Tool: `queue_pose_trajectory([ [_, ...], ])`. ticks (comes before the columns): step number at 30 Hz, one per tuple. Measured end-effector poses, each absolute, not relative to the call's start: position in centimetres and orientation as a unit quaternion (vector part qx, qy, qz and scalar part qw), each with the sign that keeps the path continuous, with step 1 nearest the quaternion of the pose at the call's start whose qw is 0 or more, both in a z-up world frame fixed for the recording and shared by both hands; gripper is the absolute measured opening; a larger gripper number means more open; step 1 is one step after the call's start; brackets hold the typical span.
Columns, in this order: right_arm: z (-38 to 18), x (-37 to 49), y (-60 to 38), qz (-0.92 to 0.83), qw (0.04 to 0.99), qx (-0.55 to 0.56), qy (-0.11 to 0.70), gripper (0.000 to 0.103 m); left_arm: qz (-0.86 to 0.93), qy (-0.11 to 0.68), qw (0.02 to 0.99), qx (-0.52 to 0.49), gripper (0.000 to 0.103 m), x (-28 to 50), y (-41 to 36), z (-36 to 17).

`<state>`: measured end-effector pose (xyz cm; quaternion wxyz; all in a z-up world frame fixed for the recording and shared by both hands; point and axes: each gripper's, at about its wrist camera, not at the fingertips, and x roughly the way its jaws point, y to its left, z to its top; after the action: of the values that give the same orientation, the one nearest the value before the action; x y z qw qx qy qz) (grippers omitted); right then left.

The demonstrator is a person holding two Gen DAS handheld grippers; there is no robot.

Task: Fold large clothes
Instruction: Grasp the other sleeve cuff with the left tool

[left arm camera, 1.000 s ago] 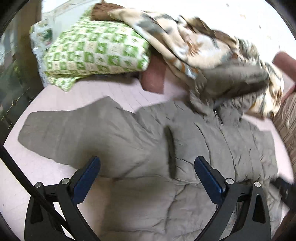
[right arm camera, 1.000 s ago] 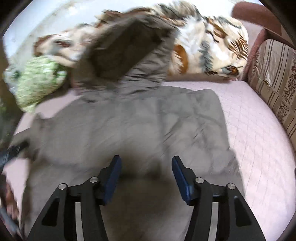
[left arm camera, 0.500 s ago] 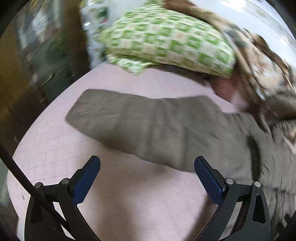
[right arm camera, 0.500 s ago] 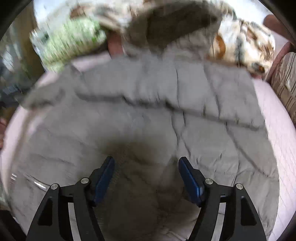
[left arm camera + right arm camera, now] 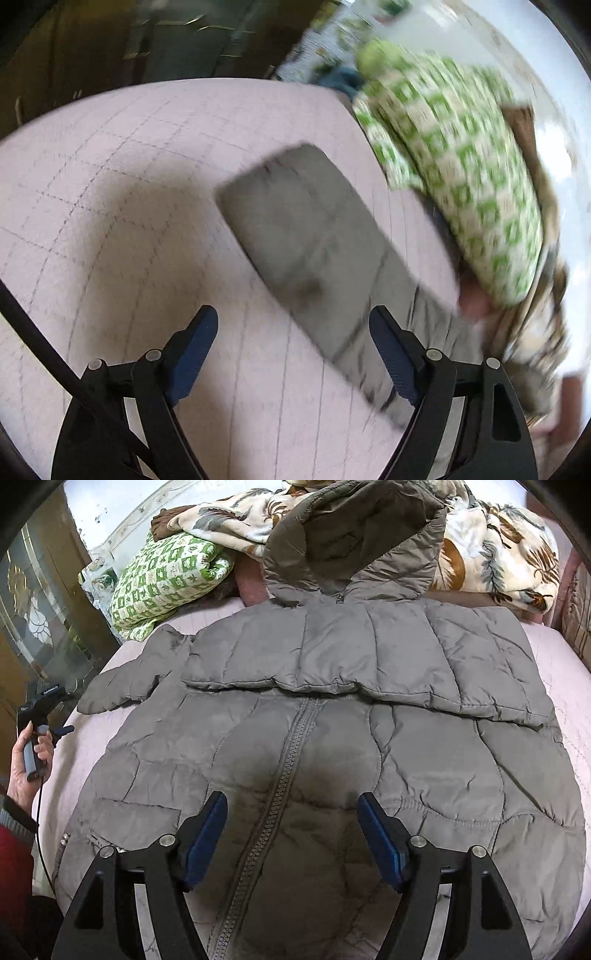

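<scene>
Jacket: grey quilted hooded jacket (image 5: 325, 709) lies zipper-up on the pink quilted bed cover (image 5: 122, 206), directly under and ahead of the right gripper (image 5: 291, 834).
Right sleeve: already laid across the chest (image 5: 369, 661), ahead of the right gripper's tips.
Left sleeve: spread out sideways on the cover (image 5: 303, 236); its cuff end lies ahead of the left gripper (image 5: 293, 354), the sleeve running back to that gripper's right finger.
Left gripper state: jaws wide apart, nothing between them; right finger looks to overlap the sleeve edge, contact not certain in the blur.
Right gripper state: jaws wide apart, empty, poised over the zipper (image 5: 280, 782) near the hem.
Surroundings: green checked pillow (image 5: 461, 177) just to the right of the sleeve; floral blanket (image 5: 491, 557) and hood (image 5: 354, 542) far ahead of the right gripper.
Risk, grasp: left view is smeared by motion, so closing now would likely catch only one slippery layer, or the bed cover with it.
Risk, fold: puffy filling springs back; a sleeve dropped loosely on the chest may slide off.
Risk, drag: pulling the sleeve low could shift the whole jacket and undo the folded sleeve.
Risk, snag: a sweep too far right of the left gripper could hook the pillow.
</scene>
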<state>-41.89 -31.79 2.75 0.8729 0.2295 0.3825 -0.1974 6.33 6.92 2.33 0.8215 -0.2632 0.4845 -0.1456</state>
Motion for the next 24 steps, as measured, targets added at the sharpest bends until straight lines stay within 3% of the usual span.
queue_pose_trajectory([
  [10, 2.9, -41.0, -31.4, -0.188, 0.879, 0.219, 0.380, 0.077, -0.145, 0.446, 0.808, -0.356, 0.079, 11.1, 8.7, 0.2],
  [12, 2.8, -40.8, -31.4, -0.189, 0.878, 0.218, 0.381, 0.077, -0.145, 0.438, 0.817, -0.346, 0.070, 11.8, 8.0, 0.3],
  [13, 2.6, -40.8, -31.5, -0.191, 0.877, 0.219, 0.382, 0.077, -0.141, 0.440, 0.822, -0.332, 0.051, 12.2, 7.5, 0.3],
  [14, 2.4, -40.8, -31.6, -0.191, 0.876, 0.222, 0.383, 0.077, -0.136, 0.444, 0.824, -0.326, 0.025, 12.4, 7.2, 0.1],
  [15, 2.3, -40.8, -31.8, -0.191, 0.874, 0.226, 0.385, 0.077, -0.135, 0.451, 0.818, -0.330, 0.020, 12.5, 7.0, -0.4],
  [19, 2.1, -40.9, -32.6, -0.198, 0.871, 0.240, 0.381, 0.077, -0.132, 0.442, 0.825, -0.327, 0.018, 11.9, 7.0, 0.2],
  [24, 3.5, -42.1, -33.0, -0.210, 0.878, 0.249, 0.351, 0.077, -0.147, 0.407, 0.857, -0.281, 0.016, 10.0, 5.7, 4.8],
])
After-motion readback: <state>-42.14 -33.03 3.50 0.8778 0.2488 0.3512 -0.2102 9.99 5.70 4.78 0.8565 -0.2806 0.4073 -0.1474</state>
